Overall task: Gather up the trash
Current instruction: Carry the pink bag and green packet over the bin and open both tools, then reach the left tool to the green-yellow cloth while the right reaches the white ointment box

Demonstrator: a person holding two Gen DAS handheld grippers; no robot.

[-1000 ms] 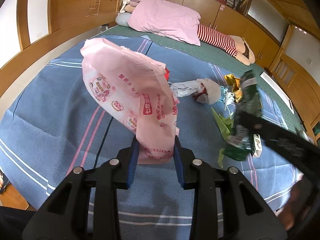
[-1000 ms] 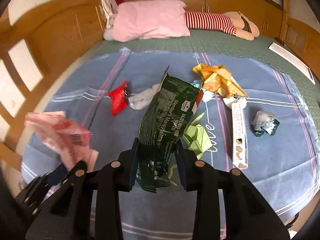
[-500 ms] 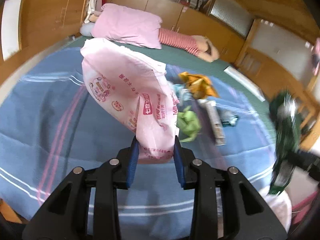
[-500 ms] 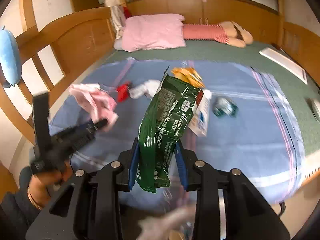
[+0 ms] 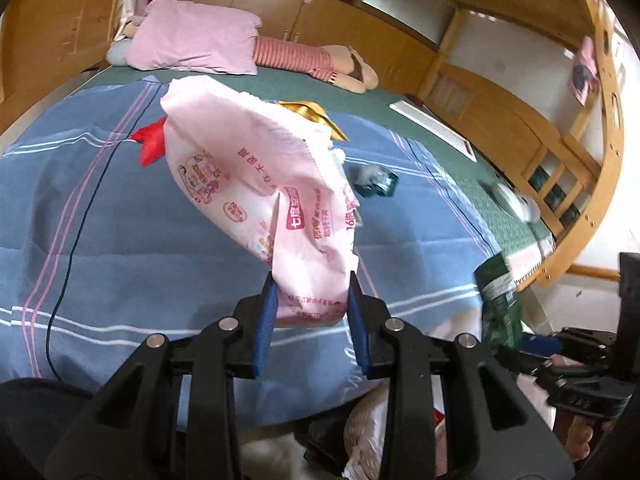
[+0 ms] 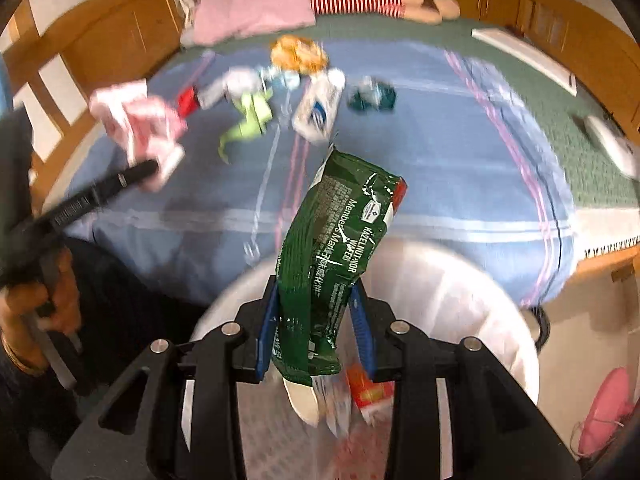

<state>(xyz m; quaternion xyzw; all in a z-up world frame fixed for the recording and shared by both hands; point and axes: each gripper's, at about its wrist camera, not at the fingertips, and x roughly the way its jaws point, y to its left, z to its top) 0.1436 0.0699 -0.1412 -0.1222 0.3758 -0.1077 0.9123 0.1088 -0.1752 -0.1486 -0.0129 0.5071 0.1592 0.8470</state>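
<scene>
My left gripper (image 5: 312,292) is shut on the bottom edge of a pink printed plastic bag (image 5: 260,176), held up above the blue blanket (image 5: 120,220). My right gripper (image 6: 316,312) is shut on a green wafer packet (image 6: 340,240), which hangs over the white-lined trash bin (image 6: 460,292) by the bed's near edge. Trash lies inside the bin. On the blanket lie a red wrapper (image 5: 150,144), a gold wrapper (image 6: 298,54), a light green wrapper (image 6: 250,120), a white-and-blue box (image 6: 320,108) and a teal wrapper (image 6: 372,98).
A pink pillow (image 5: 192,40) and a striped plush toy (image 5: 296,56) lie at the head of the bed. Wooden rails (image 5: 560,184) enclose the bed. A pink slipper (image 6: 604,412) is on the floor right of the bin. A hand (image 6: 44,300) grips the left tool.
Both grippers swung away from the middle of the bed toward its near edge. The green packet now hangs over the bin. Each gripper keeps its hold.
</scene>
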